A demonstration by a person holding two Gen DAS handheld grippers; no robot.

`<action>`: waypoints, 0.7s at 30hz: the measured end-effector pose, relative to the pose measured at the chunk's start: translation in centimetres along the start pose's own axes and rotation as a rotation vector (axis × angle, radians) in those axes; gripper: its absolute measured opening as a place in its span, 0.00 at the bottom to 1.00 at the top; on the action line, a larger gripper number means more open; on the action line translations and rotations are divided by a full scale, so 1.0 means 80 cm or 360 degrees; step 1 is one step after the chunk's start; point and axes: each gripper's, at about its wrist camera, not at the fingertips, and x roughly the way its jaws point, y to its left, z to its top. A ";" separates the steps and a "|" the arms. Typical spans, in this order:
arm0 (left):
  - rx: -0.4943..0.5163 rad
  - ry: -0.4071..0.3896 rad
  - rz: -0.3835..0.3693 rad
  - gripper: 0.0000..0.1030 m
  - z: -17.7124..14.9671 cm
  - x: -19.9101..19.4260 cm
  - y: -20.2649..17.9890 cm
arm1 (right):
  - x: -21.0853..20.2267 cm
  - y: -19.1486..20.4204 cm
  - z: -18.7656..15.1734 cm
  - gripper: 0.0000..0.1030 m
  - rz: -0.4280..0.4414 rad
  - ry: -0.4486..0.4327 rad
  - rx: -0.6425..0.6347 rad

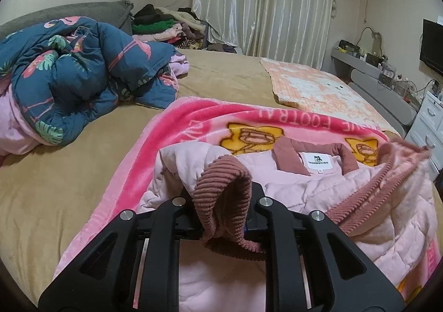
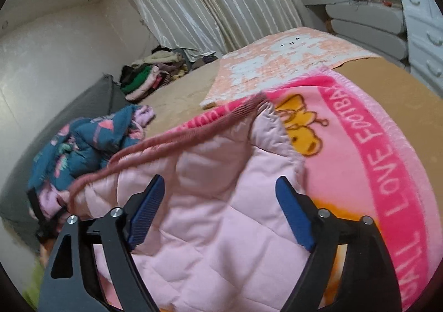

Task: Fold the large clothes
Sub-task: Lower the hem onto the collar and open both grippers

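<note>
Bed (image 1: pixel 83 146) with a tan cover filled most of both views, backed by pale pleated curtains (image 1: pixel 265 2). On it, from large to small: a crumpled blue floral quilt (image 1: pixel 83 74) at the far left; a peach-and-white patterned mat (image 1: pixel 318 90) toward the far side; a pink cartoon blanket (image 2: pixel 373 151) with lettering along its border, spread nearest the cameras; and a stack of folded clothes (image 1: pixel 160 27) against the wall. A grey shelf (image 1: pixel 368 63) cluttered with small items and a white drawer unit (image 1: pixel 426 124) stood beyond the bed's edge.

The pink quilted jacket (image 1: pixel 290 187) lay on the cartoon blanket, lining up, its white neck label (image 1: pixel 318 162) facing the left camera. The left tongs (image 1: pixel 221 218) were clenched on the jacket's ribbed corduroy cuff (image 1: pixel 221 193), which bulged up between the black arms and hid the tips. The right tongs (image 2: pixel 218 209) stood released, blue pads (image 2: pixel 293 215) wide apart, with quilted lining lying between them but untouched by either pad; the corduroy hem (image 2: pixel 180 137) ran just beyond.
</note>
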 end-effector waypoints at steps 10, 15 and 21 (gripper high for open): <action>-0.0020 -0.0034 -0.0106 0.54 0.002 -0.015 -0.005 | 0.003 -0.029 -0.051 0.84 -0.0182 0.0096 0.0005; 0.0032 -0.0148 -0.0109 0.89 0.011 -0.051 -0.018 | -0.009 -0.028 -0.055 0.85 -0.0182 0.0082 0.0001; 0.0094 -0.0228 -0.0109 0.91 0.019 -0.094 -0.028 | -0.035 -0.006 -0.055 0.91 -0.0214 0.0016 -0.0110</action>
